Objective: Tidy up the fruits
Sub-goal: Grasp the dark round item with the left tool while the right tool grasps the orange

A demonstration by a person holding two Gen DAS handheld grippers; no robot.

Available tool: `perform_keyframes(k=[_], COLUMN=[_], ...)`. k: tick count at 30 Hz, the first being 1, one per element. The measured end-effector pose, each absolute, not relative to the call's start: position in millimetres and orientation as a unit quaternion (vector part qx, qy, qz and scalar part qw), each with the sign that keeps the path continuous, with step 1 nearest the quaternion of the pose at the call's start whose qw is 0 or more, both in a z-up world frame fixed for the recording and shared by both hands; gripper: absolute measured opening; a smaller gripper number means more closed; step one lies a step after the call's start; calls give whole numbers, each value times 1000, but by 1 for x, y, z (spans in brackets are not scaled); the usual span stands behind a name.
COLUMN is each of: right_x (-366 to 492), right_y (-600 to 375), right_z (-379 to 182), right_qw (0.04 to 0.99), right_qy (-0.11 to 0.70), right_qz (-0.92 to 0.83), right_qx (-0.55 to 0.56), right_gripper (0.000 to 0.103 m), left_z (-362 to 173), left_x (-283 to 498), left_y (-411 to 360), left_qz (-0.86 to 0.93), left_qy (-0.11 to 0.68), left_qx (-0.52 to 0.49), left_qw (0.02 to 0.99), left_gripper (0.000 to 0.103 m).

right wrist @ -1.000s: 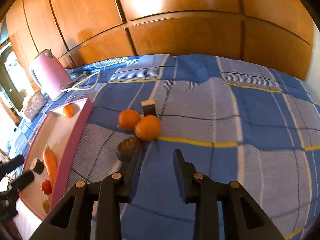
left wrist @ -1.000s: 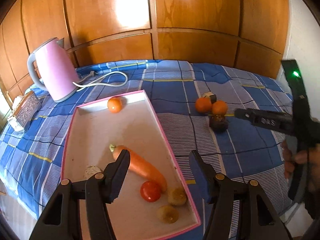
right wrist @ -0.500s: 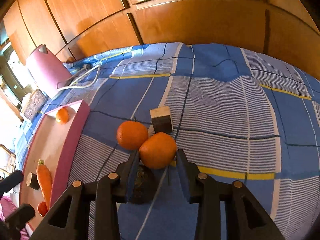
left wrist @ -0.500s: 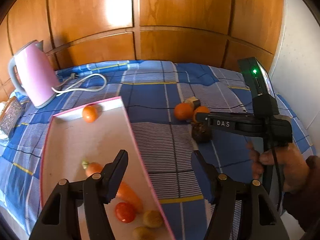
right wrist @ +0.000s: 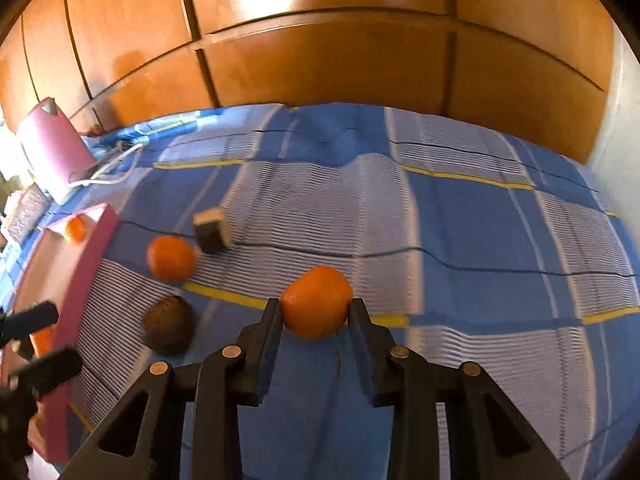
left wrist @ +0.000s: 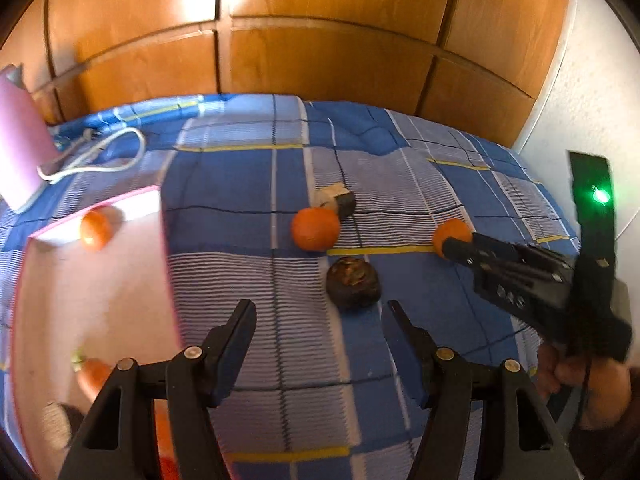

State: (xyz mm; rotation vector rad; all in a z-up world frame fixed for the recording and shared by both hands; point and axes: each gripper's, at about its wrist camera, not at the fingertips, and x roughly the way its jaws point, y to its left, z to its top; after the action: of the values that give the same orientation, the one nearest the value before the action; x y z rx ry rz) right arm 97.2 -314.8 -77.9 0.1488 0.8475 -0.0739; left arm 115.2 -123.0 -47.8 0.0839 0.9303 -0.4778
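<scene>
Gripping an orange (right wrist: 317, 303), the right gripper (right wrist: 316, 312) sits low centre in the right wrist view, 1 pad on each side of the fruit. Its jaws have just been closing, with the orange between them and both pads now touching its skin. In the left wrist view the same orange (left wrist: 451, 234) shows at right of centre, at the tip of the right gripper's black fingers (left wrist: 464, 249), with a person's hand (left wrist: 588, 384) on the handle at lower right.

Left gripper (left wrist: 318, 330), lower centre of its own view: jaws parted, nothing between them, only the blue checked bedspread (left wrist: 400, 184) beneath.

Loose items on the bedspread:
- 1 second orange (left wrist: 315, 228) at centre frame, touching or just beside a small dark block with a pale top (left wrist: 335, 199) behind it.
- 1 dark brown round fruit (left wrist: 353, 283) just below that orange, just above the gap of the left jaws.

Pink-rimmed tray (left wrist: 160, 216) at left of frame. Contents visible: 1 small orange (left wrist: 95, 230) near its upper corner, 1 carrot (left wrist: 90, 374) at lower left, blurred. Other items in the tray's lower corner are too blurred to identify.

Pink kettle (left wrist: 18, 148) at far left edge, white cord (left wrist: 120, 152) looping beside it. Wooden panel wall (left wrist: 320, 40) across the top.
</scene>
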Motion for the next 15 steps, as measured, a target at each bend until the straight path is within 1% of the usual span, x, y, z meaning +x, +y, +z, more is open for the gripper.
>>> perform_keyframes(k=[10, 13, 14, 15], right_x=[95, 93, 92, 92], right_y=[-322, -324, -324, -325], right_z=[-82, -82, -82, -82], right_qw=[911, 911, 911, 912], right_qy=[403, 401, 401, 400], right_qz=[-33, -31, -30, -30], right_qx=[85, 90, 90, 89], right_gripper=[34, 34, 34, 34], left_z=[-71, -80, -86, -87], left_x=[149, 157, 160, 159], left_y=[-163, -168, -169, -170], left_qz=[-219, -215, -211, -209], left_qy=[470, 480, 487, 481], left_qx=[53, 51, 50, 53], left_qw=[853, 849, 846, 850], left_gripper=[66, 64, 55, 50])
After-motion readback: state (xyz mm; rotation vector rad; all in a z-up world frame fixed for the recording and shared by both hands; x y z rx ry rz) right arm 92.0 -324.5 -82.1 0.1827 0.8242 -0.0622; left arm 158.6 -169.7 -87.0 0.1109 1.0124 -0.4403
